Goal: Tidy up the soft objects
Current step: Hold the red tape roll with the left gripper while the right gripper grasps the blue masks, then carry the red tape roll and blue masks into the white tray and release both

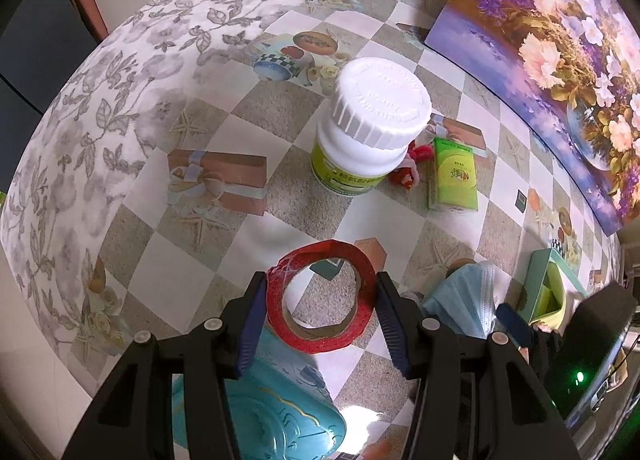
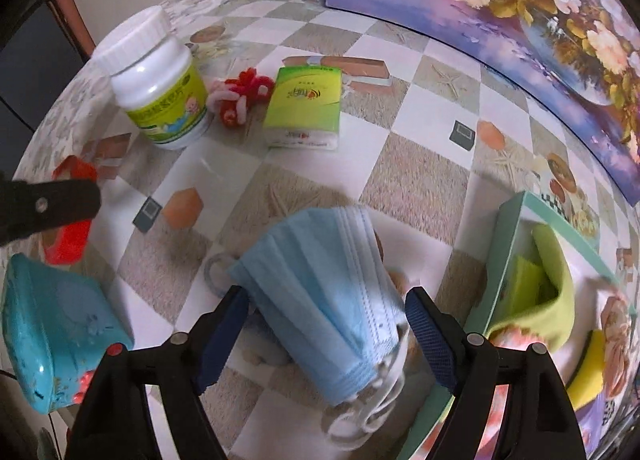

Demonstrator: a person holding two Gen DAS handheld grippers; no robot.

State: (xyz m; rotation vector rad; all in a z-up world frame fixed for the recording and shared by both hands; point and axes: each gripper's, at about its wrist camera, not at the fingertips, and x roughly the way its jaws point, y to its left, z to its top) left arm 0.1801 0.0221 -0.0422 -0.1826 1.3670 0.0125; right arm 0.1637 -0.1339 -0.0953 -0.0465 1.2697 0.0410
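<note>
The left hand-held gripper (image 1: 320, 302) is closed on a red tape roll (image 1: 322, 296), both pads pressing its outer edge, and holds it above the bench (image 1: 256, 220) near a blue tin (image 1: 280, 416). The right hand-held gripper (image 2: 326, 334) stands wide apart around a blue face mask (image 2: 320, 292); the mask lies on the bench between the pads, and they do not seem to press it yet.

At the right, the green box (image 2: 508, 260) already has some yellow-green soft pieces (image 2: 548, 284) inside, so I judge that part of the sorting is done. Left outside are the mask, a pack of tissues (image 2: 306, 108) and a small red and pink fluffy thing (image 2: 240, 94), both beside a white bottle (image 2: 160, 88) at the far side. The task looks maybe in its middle, with the mask as the next soft object to collect
</note>
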